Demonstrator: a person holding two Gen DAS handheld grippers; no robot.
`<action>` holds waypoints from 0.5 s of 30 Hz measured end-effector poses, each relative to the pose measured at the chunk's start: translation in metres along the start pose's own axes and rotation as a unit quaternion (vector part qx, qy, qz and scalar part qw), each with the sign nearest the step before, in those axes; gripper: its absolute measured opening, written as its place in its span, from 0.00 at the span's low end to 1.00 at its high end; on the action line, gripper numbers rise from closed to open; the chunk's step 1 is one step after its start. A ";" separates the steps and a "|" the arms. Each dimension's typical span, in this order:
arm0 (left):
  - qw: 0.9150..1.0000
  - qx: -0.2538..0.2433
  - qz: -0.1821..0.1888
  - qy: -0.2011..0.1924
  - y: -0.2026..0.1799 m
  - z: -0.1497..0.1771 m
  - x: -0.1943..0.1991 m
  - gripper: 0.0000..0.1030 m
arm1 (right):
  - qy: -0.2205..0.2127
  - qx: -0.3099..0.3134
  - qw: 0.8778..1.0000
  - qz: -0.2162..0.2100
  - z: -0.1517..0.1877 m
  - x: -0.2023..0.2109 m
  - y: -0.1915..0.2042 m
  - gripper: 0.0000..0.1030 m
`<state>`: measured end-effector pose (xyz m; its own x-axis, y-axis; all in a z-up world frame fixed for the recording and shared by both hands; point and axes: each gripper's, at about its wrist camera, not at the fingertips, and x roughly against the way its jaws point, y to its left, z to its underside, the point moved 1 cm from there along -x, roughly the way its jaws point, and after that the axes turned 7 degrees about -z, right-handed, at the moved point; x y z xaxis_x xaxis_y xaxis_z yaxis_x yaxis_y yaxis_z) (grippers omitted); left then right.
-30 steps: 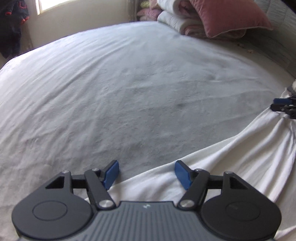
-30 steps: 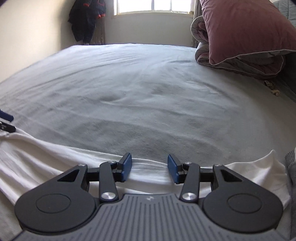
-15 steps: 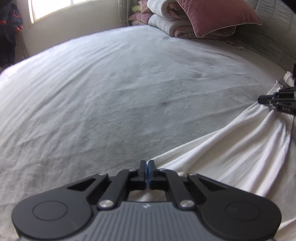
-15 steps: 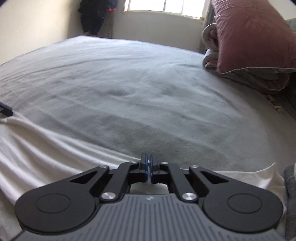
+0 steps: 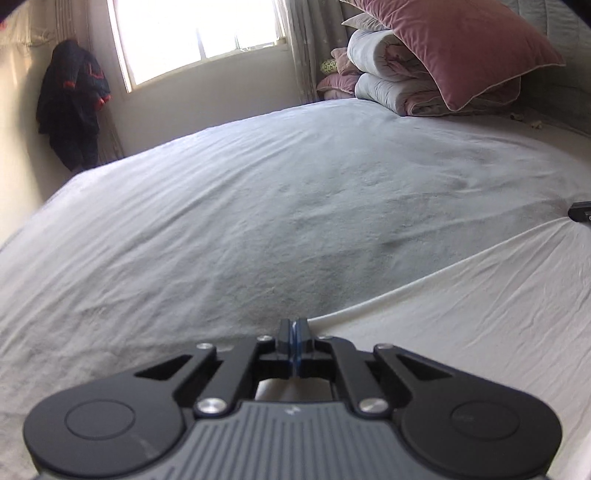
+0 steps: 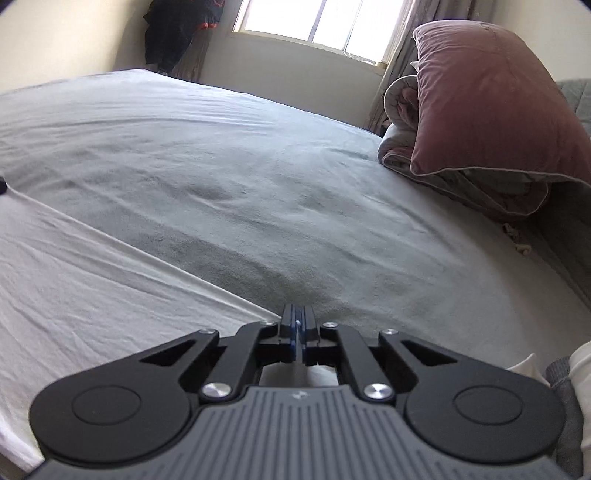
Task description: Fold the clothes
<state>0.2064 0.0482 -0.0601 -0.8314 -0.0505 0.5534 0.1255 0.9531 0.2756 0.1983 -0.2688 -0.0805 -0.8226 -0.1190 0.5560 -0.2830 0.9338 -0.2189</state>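
Note:
A white garment (image 5: 461,314) lies spread on the grey bed sheet (image 5: 258,203), its hem stretched taut between my two grippers. My left gripper (image 5: 294,332) is shut on the hem's left end, with cloth showing behind the pads. In the right wrist view the same garment (image 6: 92,277) runs off to the left. My right gripper (image 6: 297,321) pinches the hem's right end; its jaws are opening slightly, the cloth still pressed between the pads. The right gripper's tip (image 5: 581,211) shows at the left view's right edge.
A pink pillow (image 5: 461,48) on folded quilts (image 5: 384,92) sits at the head of the bed. A dark jacket (image 5: 70,107) hangs by the window (image 5: 199,33). A grey cloth (image 6: 557,373) lies at the right gripper's lower right. Bare sheet (image 6: 258,184) stretches ahead.
Both grippers went from open around the hem to shut on it. The hem, slack and bunched before, is now pulled straight between them, and both views tilted upward.

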 end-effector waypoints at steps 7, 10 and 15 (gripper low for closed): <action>0.999 0.029 0.015 -0.017 -0.017 -0.025 0.024 0.52 | -0.009 -0.069 0.997 -0.023 -0.009 0.018 -0.023 0.39; 0.998 0.032 0.057 -0.012 -0.042 -0.042 0.023 0.52 | -0.014 -0.102 0.994 -0.023 -0.012 0.029 -0.038 0.39; 0.991 0.039 0.129 -0.008 -0.100 -0.061 0.021 0.52 | 0.010 -0.170 0.984 0.048 -0.003 0.040 -0.082 0.39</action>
<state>0.2099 -0.0662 -0.0281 -0.7851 0.2026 0.5854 0.2936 0.9538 0.0637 0.1894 -0.3490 -0.0380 -0.8270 -0.0212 0.5618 -0.0202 0.9998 0.0080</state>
